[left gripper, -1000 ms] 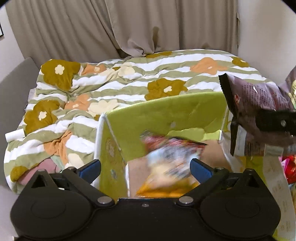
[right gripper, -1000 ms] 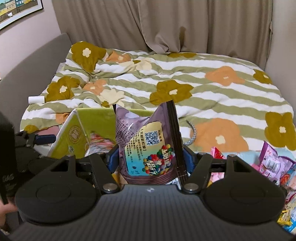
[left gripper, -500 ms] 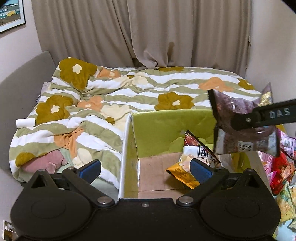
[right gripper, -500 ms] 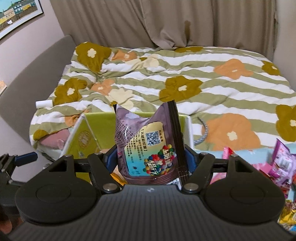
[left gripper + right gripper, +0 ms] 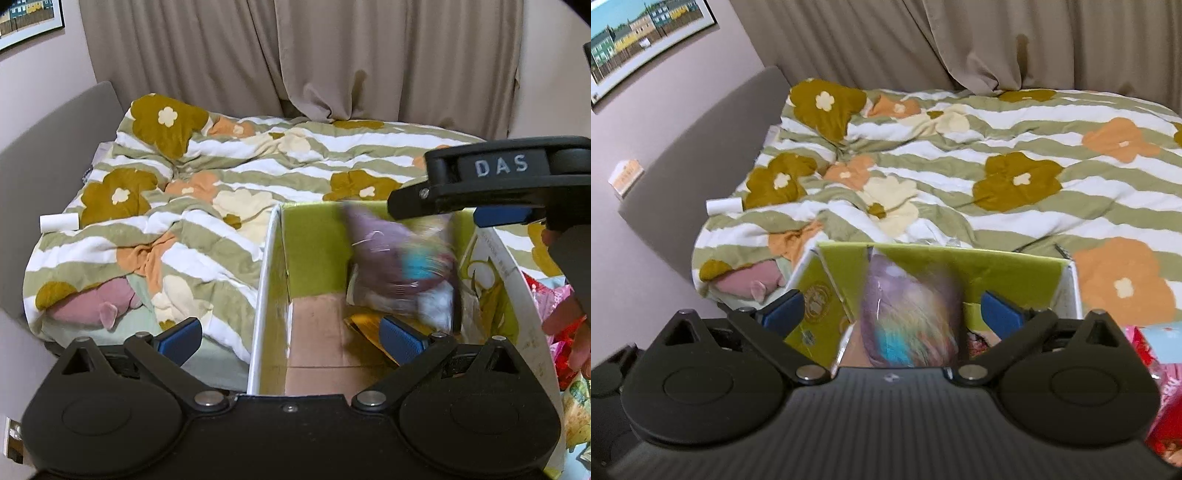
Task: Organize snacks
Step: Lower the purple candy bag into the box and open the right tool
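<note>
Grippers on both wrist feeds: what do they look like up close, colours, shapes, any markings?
Both are matte black plastic. The left gripper has a flat body with two round discs, silver pivot screws and angled arms ending in ribbed blue fingertips. The right gripper matches, but its body is finely ridged. Seen side-on from the left wrist, its arm carries white "DAS" lettering. No cables show.

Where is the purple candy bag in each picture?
Left wrist view: the purple candy bag shows blurred at right of centre, inside the green box, below the right gripper.
Right wrist view: the bag is low in the middle, blurred, between the open fingers, over the same box.
Shared landmark: the pink plush under the flowered quilt's edge, left of the box.
</note>
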`<state>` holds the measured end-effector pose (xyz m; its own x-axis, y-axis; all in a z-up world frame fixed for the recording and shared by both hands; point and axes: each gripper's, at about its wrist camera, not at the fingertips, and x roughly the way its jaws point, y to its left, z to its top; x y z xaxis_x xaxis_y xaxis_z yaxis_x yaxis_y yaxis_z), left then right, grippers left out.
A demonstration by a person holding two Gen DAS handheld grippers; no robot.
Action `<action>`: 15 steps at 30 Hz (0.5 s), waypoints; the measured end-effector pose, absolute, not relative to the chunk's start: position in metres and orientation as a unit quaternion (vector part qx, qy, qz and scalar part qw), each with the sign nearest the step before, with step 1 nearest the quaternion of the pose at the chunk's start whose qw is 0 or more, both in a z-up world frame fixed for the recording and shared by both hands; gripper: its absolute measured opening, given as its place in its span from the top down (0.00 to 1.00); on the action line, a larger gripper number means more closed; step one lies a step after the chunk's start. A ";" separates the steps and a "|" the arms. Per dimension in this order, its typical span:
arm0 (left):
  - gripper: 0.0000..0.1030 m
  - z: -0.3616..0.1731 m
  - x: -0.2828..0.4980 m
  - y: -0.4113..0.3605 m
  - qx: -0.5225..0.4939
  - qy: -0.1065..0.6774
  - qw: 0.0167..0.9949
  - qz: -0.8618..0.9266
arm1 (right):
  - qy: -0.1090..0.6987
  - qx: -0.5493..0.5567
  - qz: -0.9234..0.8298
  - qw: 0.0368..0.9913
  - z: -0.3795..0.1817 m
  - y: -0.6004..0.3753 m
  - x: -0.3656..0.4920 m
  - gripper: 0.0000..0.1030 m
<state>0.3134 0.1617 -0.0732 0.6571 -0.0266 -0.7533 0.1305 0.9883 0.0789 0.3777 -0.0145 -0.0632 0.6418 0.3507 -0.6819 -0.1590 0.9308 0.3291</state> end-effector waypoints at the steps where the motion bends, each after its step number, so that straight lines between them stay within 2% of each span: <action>1: 0.00 -0.075 0.313 0.162 0.062 0.414 0.907 -0.043 | 0.394 0.121 0.141 0.900 -0.064 -0.016 0.376 0.00; 15: 0.00 -0.057 0.288 0.153 0.069 0.398 0.913 -0.055 | 0.382 0.102 0.119 0.911 -0.044 -0.035 0.337 0.00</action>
